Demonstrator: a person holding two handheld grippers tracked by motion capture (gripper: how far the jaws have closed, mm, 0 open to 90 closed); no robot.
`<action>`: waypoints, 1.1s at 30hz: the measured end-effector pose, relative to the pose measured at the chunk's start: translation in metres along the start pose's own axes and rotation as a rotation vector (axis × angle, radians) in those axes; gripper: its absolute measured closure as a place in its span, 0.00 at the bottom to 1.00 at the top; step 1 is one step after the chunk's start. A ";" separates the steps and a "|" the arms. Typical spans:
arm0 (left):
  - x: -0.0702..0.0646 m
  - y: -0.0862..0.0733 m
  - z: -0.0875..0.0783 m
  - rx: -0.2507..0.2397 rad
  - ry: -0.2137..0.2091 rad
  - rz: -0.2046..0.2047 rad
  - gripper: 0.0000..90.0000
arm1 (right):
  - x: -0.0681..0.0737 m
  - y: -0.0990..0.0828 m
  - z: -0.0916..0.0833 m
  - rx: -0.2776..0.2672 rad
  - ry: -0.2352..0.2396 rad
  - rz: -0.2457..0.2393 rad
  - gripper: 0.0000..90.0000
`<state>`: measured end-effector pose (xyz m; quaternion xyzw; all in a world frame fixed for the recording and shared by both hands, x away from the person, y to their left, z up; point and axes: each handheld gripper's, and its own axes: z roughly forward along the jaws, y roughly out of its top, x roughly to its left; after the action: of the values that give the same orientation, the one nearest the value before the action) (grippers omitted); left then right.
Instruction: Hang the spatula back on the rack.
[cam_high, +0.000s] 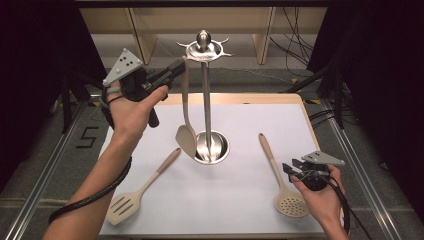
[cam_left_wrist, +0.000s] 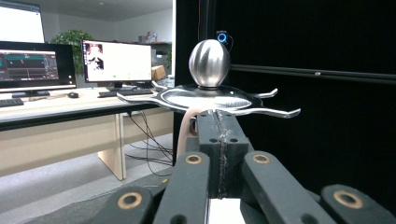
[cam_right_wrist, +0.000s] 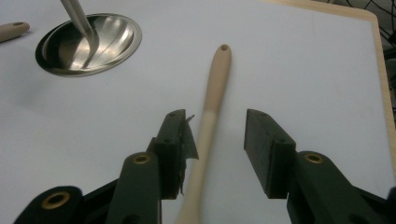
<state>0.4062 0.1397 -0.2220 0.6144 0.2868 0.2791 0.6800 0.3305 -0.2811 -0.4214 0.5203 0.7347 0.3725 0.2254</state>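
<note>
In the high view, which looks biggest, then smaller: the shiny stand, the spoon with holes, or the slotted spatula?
1. Utensil stand, clearly the tallest.
2. Skimmer spoon and slotted spatula: they look about alike in length, so I will not rank one above the other.

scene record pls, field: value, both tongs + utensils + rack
left tongs: shut on spoon handle, up at the rack's top hooks
spoon: hangs upright beside the pole, bowl low near the base
rack: steel pole, round base, hooked disc and knob on top
right tongs: open, astride the skimmer handle, not gripping
skimmer: flat on table, right
slotted turner: flat on table, left
</note>
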 end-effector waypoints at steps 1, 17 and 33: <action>0.000 0.000 0.000 -0.001 0.002 0.003 0.99 | -0.004 0.001 0.001 -0.019 -0.007 -0.056 0.66; 0.002 -0.008 -0.015 0.042 0.007 0.041 0.76 | -0.003 0.000 -0.001 -0.005 -0.005 -0.017 0.66; 0.035 -0.073 -0.079 0.457 0.034 0.063 0.55 | -0.002 0.001 0.001 -0.009 0.006 -0.022 0.66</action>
<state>0.3743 0.2118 -0.3026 0.7563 0.3345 0.2384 0.5092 0.3323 -0.2822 -0.4217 0.5101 0.7393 0.3748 0.2296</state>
